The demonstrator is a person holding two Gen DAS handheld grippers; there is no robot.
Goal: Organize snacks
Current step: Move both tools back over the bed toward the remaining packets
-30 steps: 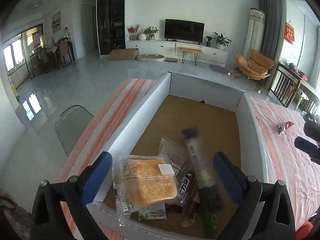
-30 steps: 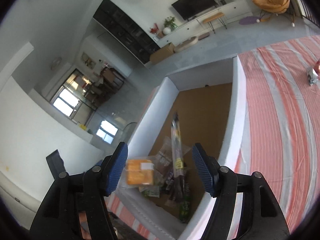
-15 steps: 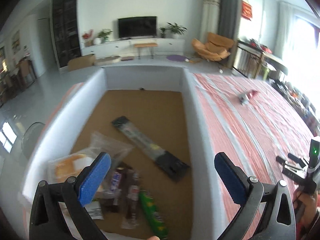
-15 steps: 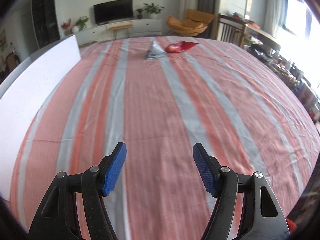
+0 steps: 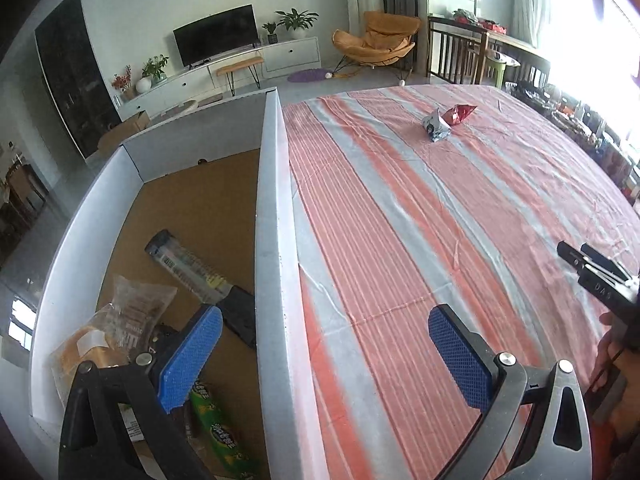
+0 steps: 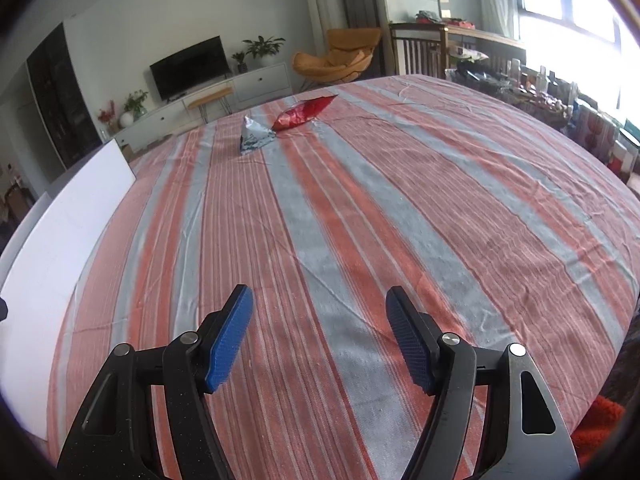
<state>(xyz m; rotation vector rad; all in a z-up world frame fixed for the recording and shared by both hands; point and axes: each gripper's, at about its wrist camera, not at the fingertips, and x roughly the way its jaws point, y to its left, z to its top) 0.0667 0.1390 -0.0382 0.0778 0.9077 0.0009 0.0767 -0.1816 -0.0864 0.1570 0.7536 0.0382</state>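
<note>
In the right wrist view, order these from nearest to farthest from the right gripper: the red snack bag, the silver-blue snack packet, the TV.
1. Silver-blue snack packet, far across the tablecloth, left of centre.
2. Red snack bag, just behind it, to its right.
3. TV, against the back wall.

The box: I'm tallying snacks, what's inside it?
The box holds a long tube pack, wrapped bread, a green pack and more; the left gripper covers some.

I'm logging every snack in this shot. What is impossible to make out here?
- Left wrist view: snacks at the box's near end, hidden behind the left gripper.
- Both views: print on the silver packet and red packet, too small.
- Right wrist view: the box's inside, cut off at the edge.
</note>
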